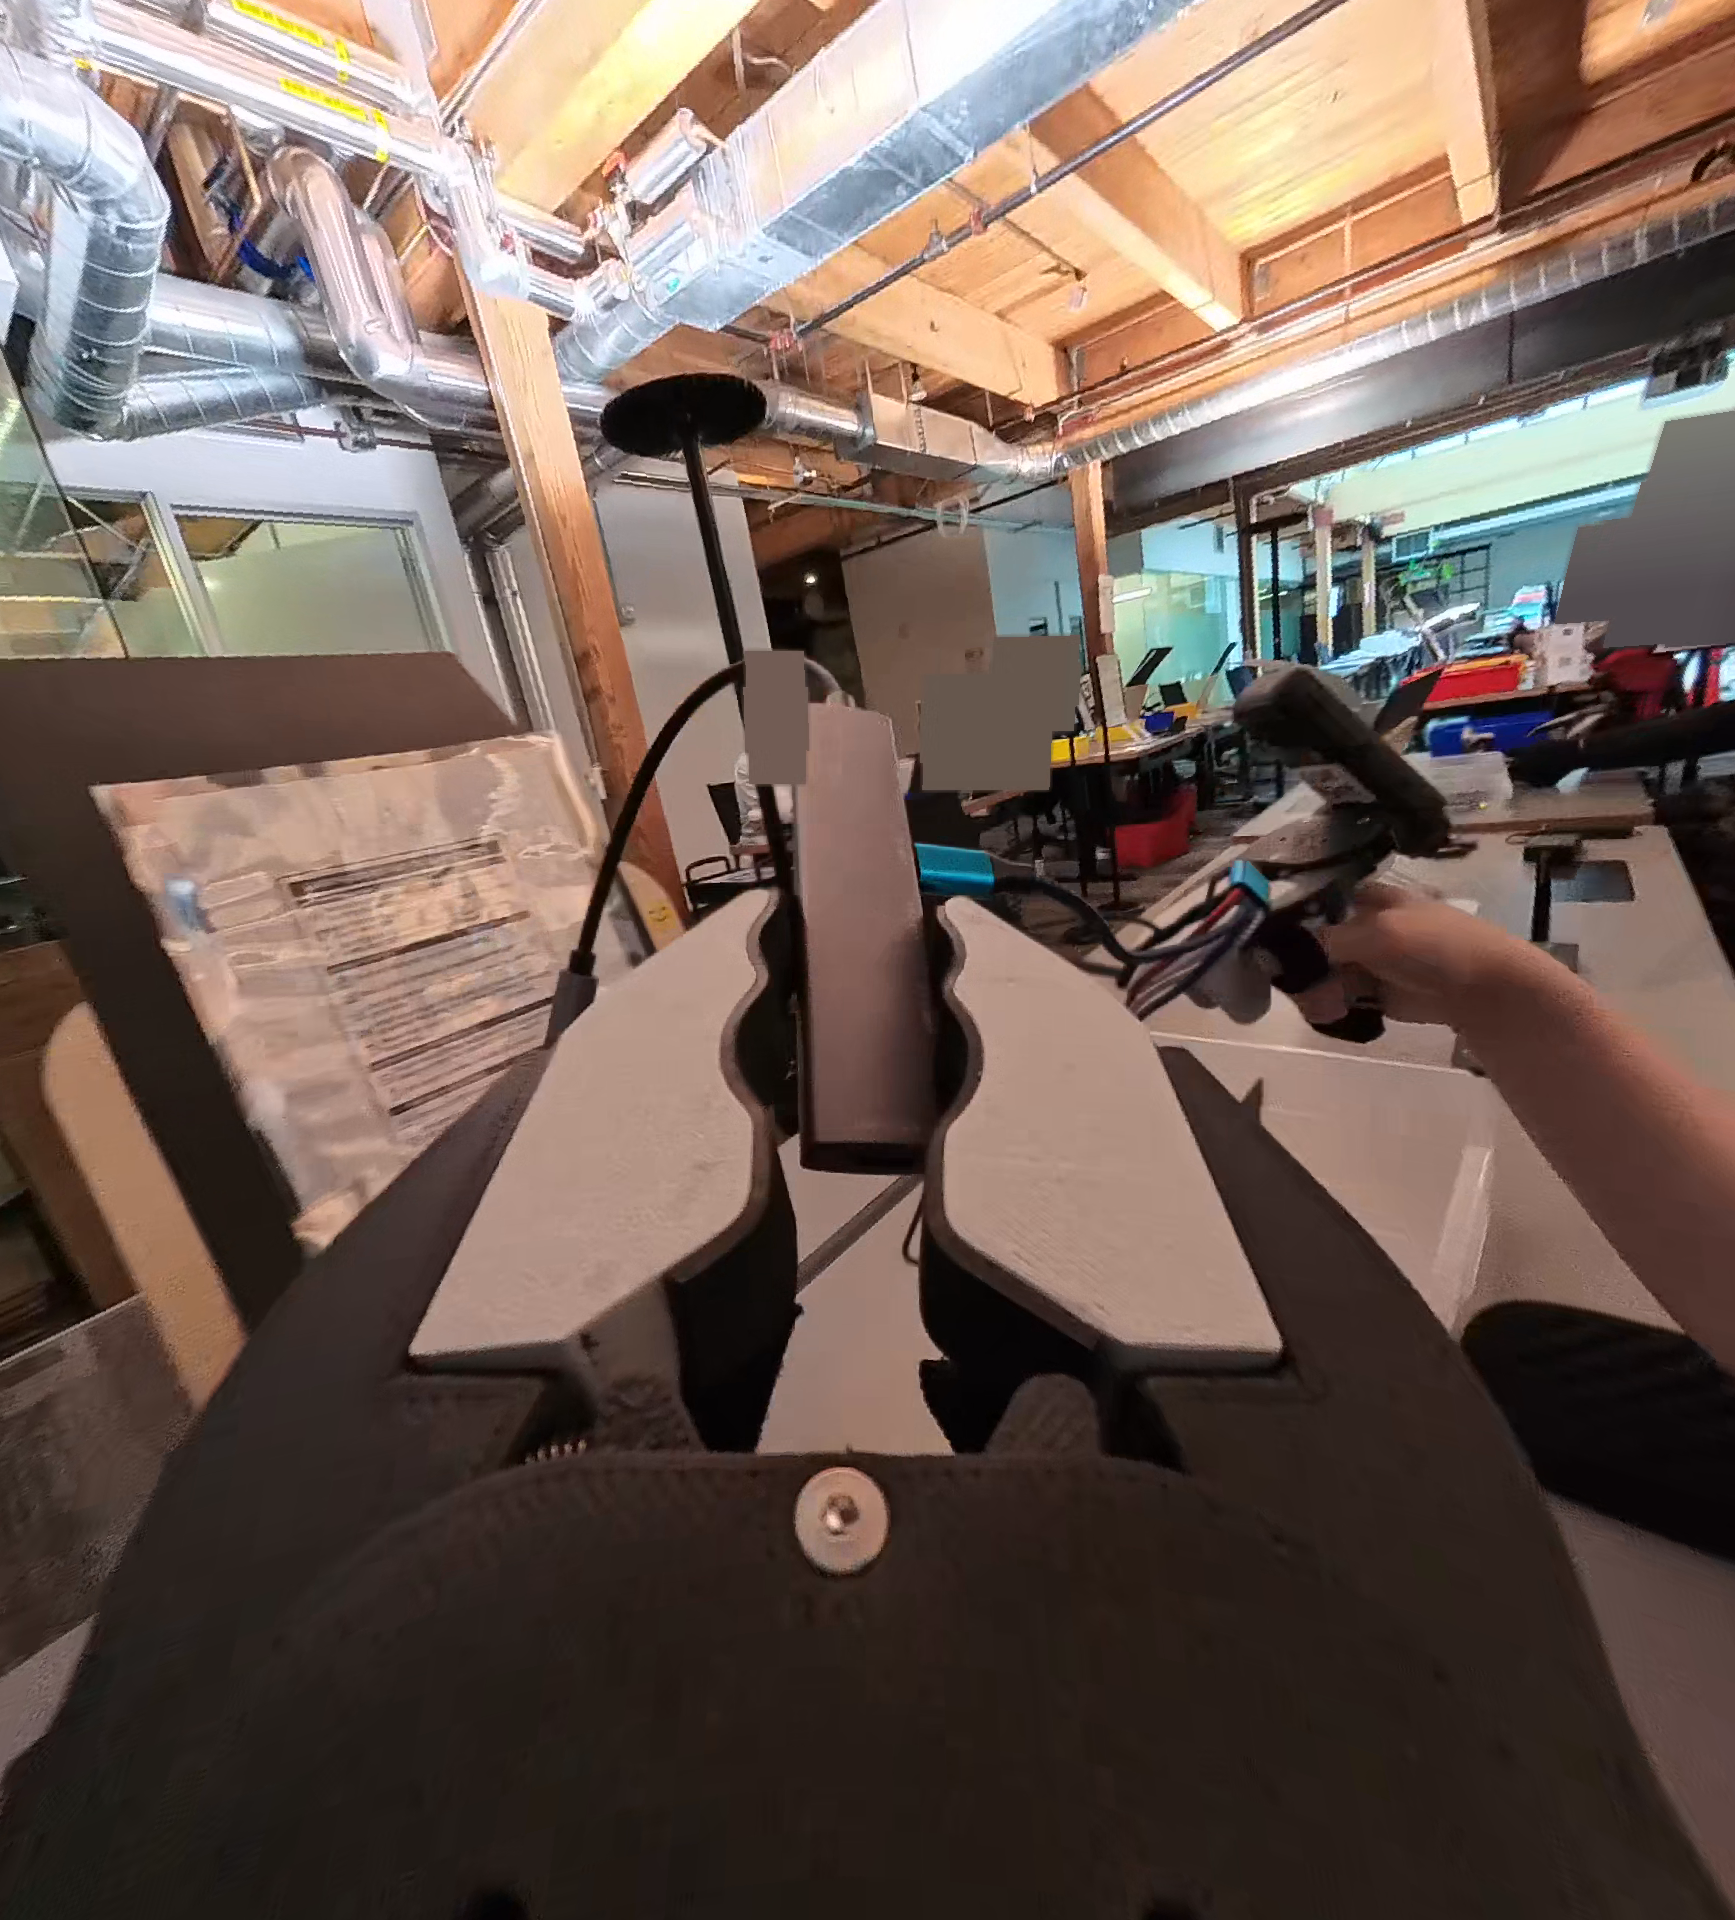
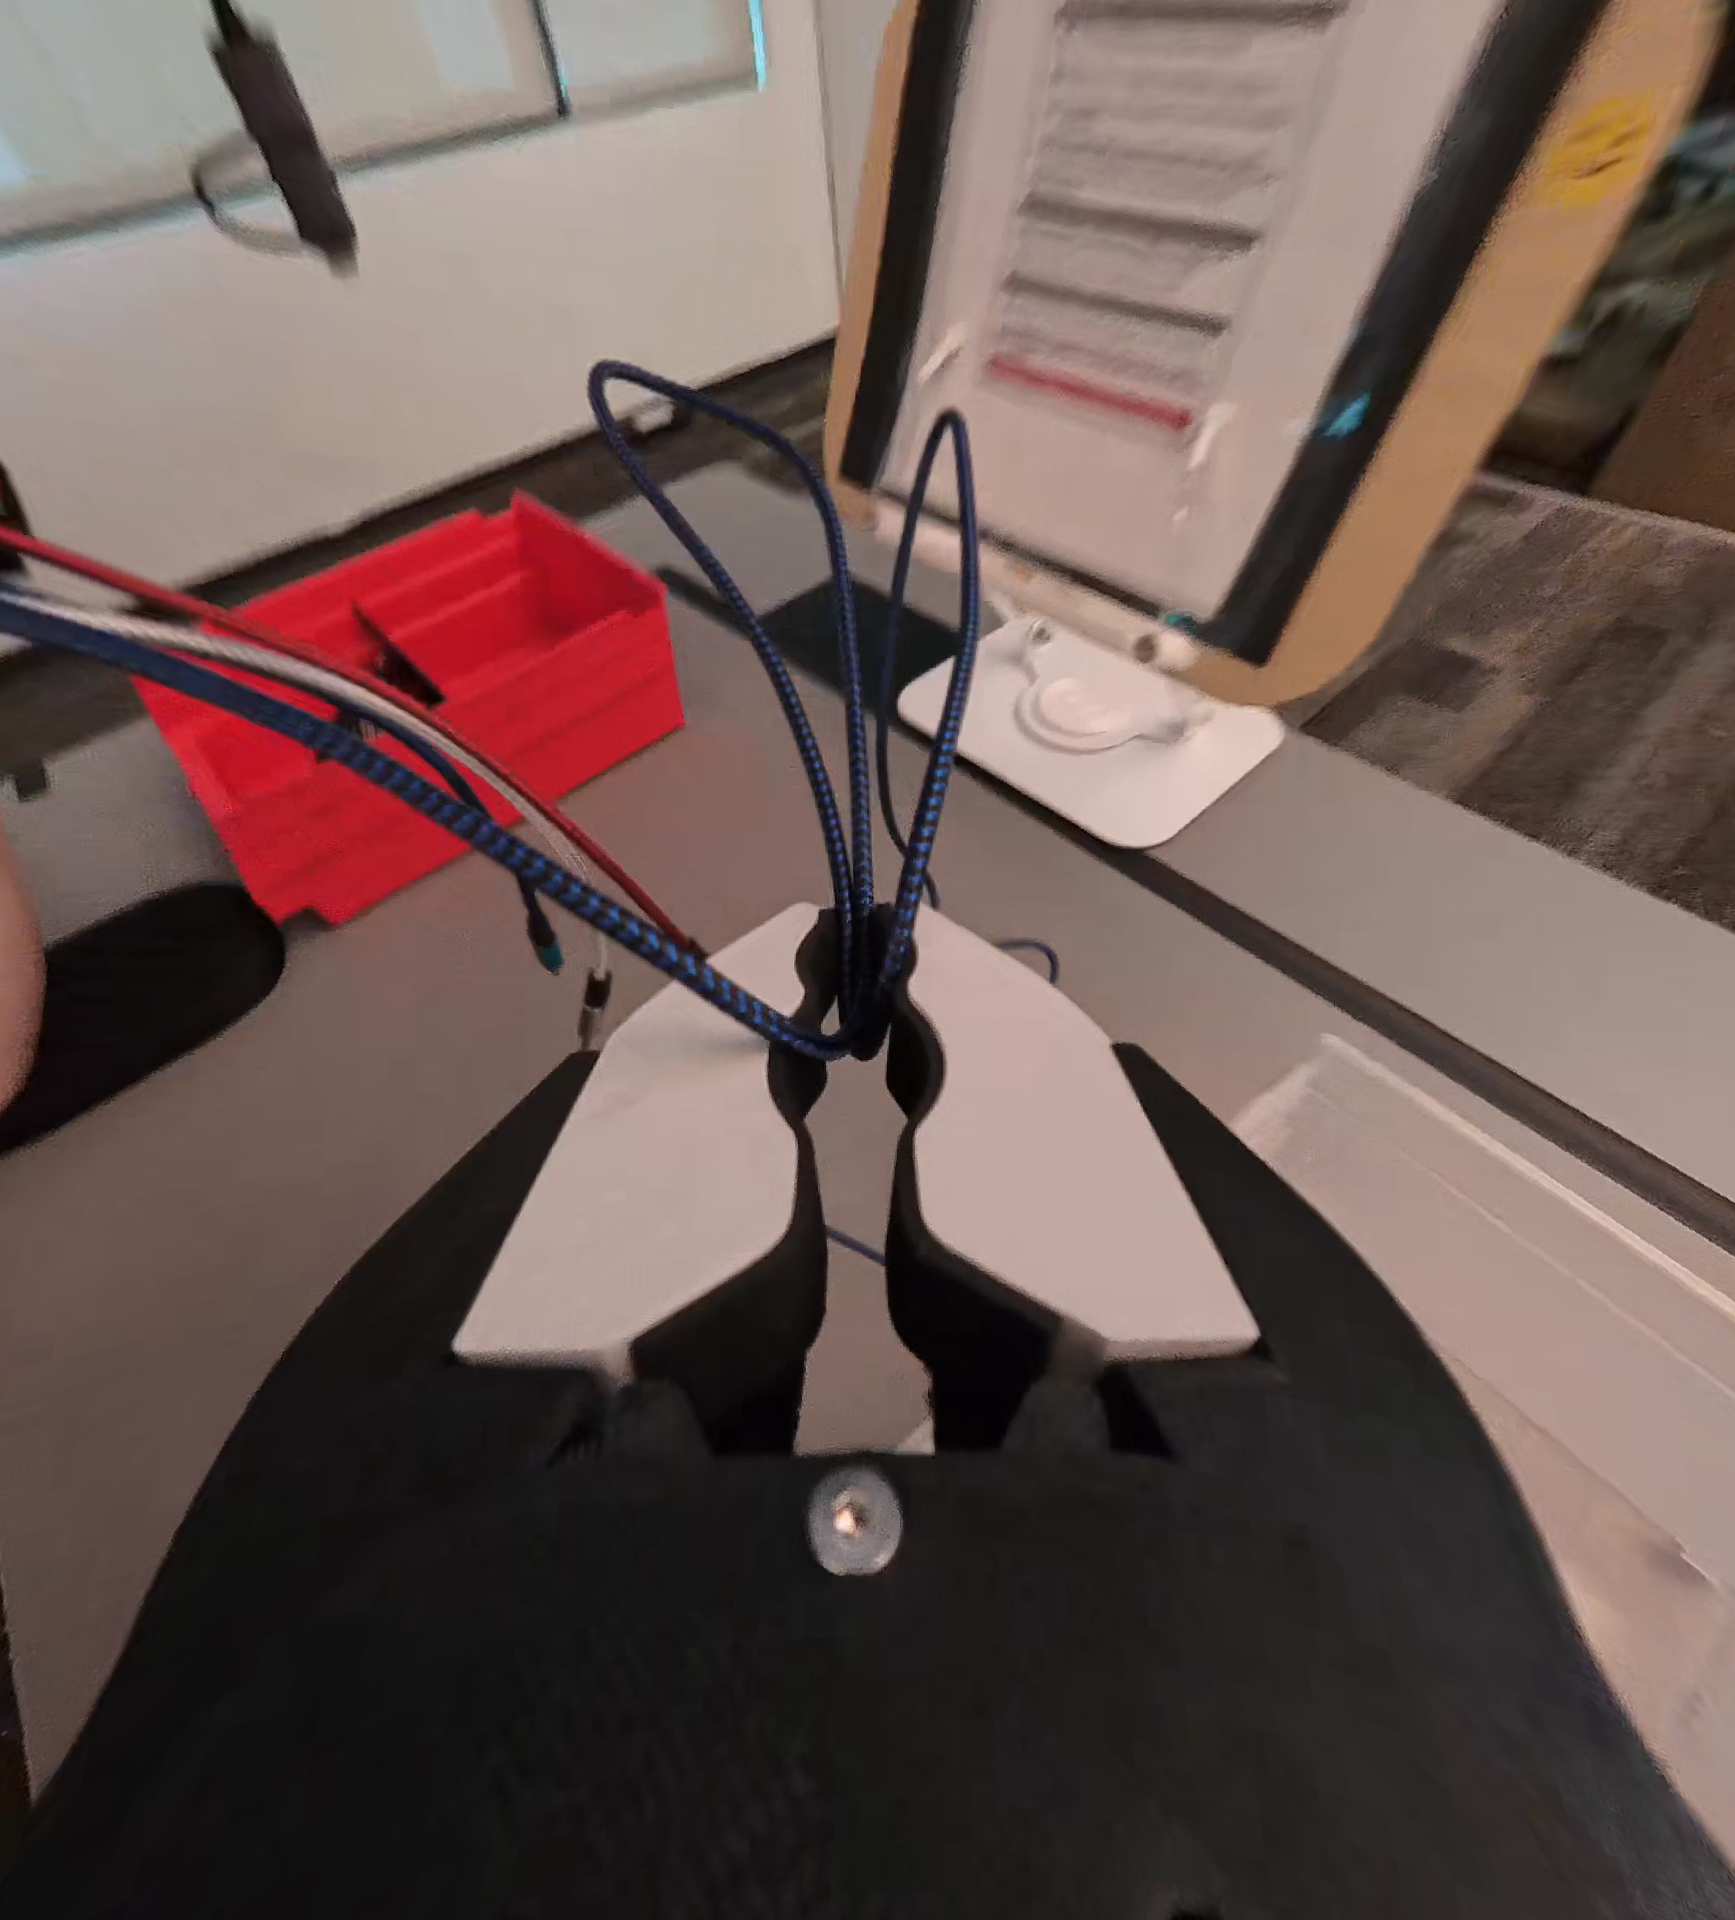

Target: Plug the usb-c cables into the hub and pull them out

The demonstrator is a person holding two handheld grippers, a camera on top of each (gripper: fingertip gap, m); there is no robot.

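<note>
My left gripper (image 1: 858,925) is shut on a dark grey hub (image 1: 855,925), held upright in the air. A blue usb-c plug (image 1: 954,869) sits in the hub's right side, and the hub's own black lead (image 1: 634,821) arcs off to the left. My right gripper (image 2: 858,940) is shut on looped blue braided cables (image 2: 847,790). Red, white and blue cables (image 2: 250,665) run off to the left, with loose plug ends (image 2: 572,971) hanging. The right gripper also shows in the left wrist view (image 1: 1289,904), held by a hand beside the hub. The hub shows blurred at top left of the right wrist view (image 2: 286,140).
A red bin (image 2: 447,696) stands on the grey table (image 2: 1362,894). A monitor on a white stand (image 2: 1102,727) is at the far side. A clear plastic box (image 1: 1362,1122) lies to the right. A black pole with a disc top (image 1: 686,416) stands behind the hub. About 30 cm separates my left fingertips from my right.
</note>
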